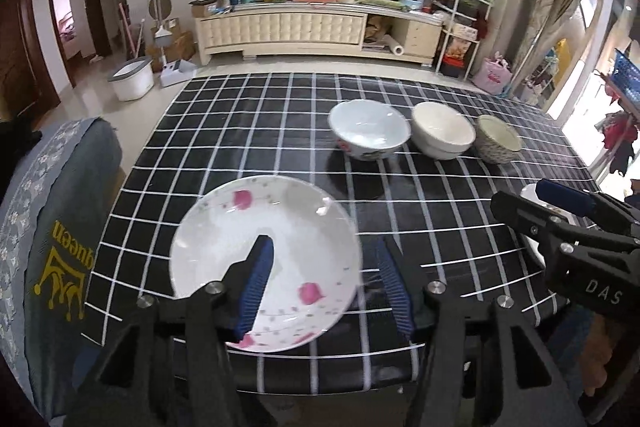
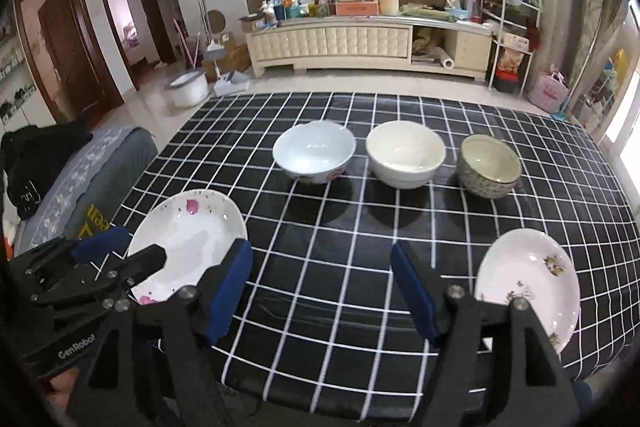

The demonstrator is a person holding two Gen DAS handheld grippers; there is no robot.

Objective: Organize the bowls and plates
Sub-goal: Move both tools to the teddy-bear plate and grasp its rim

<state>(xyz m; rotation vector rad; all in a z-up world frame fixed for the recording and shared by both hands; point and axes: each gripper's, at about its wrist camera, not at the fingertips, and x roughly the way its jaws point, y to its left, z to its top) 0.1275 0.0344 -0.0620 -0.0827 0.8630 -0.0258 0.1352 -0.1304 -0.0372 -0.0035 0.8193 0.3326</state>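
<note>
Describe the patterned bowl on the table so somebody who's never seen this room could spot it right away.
Find the table with the black, white-gridded cloth. Three bowls stand in a row across its middle; the patterned bowl is the one at the right end, beside the plain cream bowl. It alone has a grey speckled outside and looks the smallest.

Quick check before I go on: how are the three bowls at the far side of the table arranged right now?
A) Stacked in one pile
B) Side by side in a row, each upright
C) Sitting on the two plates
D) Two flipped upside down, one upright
B: in the right wrist view the white floral bowl, the cream bowl and the patterned bowl stand apart in a row, openings up, on the checked tablecloth.
</note>
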